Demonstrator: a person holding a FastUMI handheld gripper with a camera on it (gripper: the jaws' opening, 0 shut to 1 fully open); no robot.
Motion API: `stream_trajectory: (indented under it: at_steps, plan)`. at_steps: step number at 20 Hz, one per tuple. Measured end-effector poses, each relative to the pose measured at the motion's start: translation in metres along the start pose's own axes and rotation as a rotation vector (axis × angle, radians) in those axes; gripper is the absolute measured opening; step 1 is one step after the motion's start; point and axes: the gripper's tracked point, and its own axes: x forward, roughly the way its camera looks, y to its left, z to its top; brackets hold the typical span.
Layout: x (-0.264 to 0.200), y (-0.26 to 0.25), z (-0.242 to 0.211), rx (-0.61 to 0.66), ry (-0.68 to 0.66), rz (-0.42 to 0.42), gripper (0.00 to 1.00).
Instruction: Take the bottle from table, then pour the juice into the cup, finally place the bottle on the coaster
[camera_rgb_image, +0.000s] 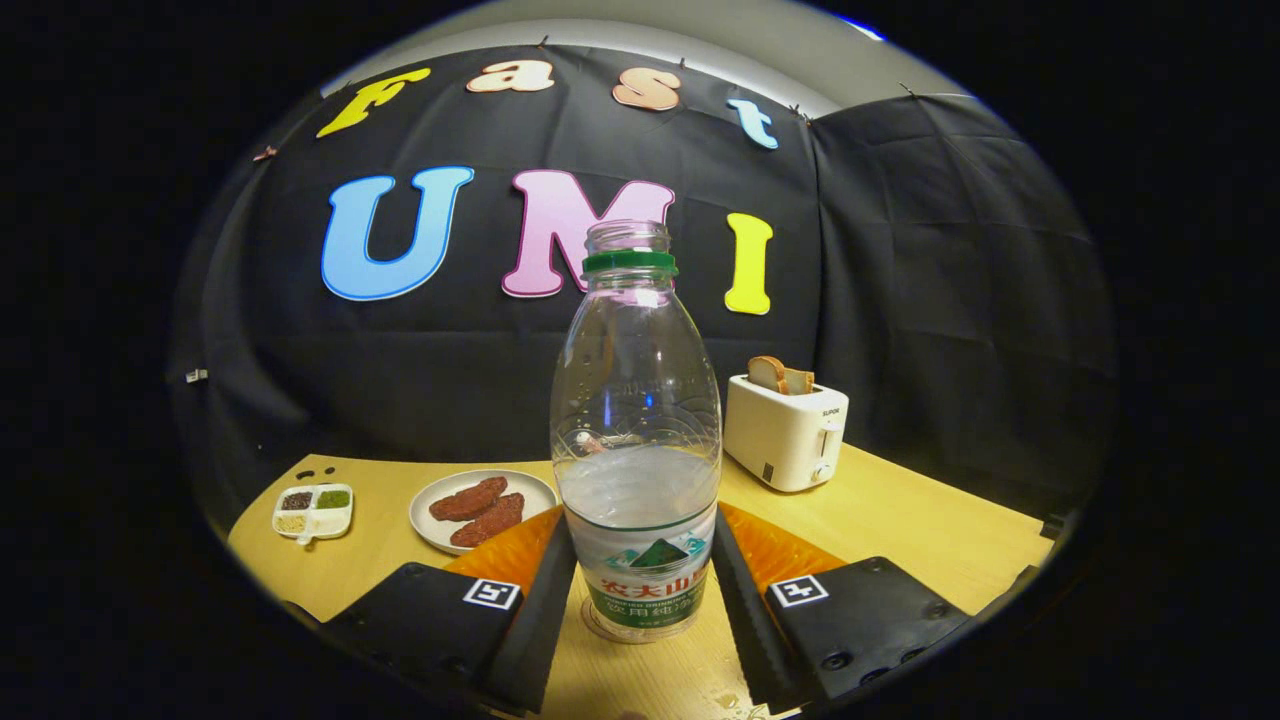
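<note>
Clear plastic, uncapped and with a green neck ring, the bottle (636, 440) stands upright on the wooden table (900, 520) between the gripper (640, 590) fingers, its base seemingly resting on a faint round mat that may be the coaster (600, 625), though too little of it shows to be sure. The jaws stand at a narrow spread, each finger lying along one side of the labelled lower body; they look to be touching it, but I cannot tell whether they actually press it. Liquid fills roughly the lower half. No cup is in sight, so I cannot judge whether pouring is done or still ahead. The main risk, as I read it, is the open mouth: any tilt or jolt while lifting could slop liquid out, and a soft thin-walled bottle squeezed hard may buckle and push liquid upward; a loose hold low on the body could let it tip. A few droplets already lie on the table near the right finger. Far right stands a white toaster (785, 430) holding bread; far left sit a plate of brown patties (480, 505) and a small divided condiment dish (313, 510), all well apart from the bottle and not blocking it.
</note>
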Motion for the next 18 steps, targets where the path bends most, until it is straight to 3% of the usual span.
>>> stream_trajectory:
  at_steps: [8, 18]
  plan:
    - [0.045, 0.002, -0.033, -0.016, 0.017, -0.062, 0.76]
    - [0.045, 0.007, -0.061, -0.008, 0.065, -0.094, 0.76]
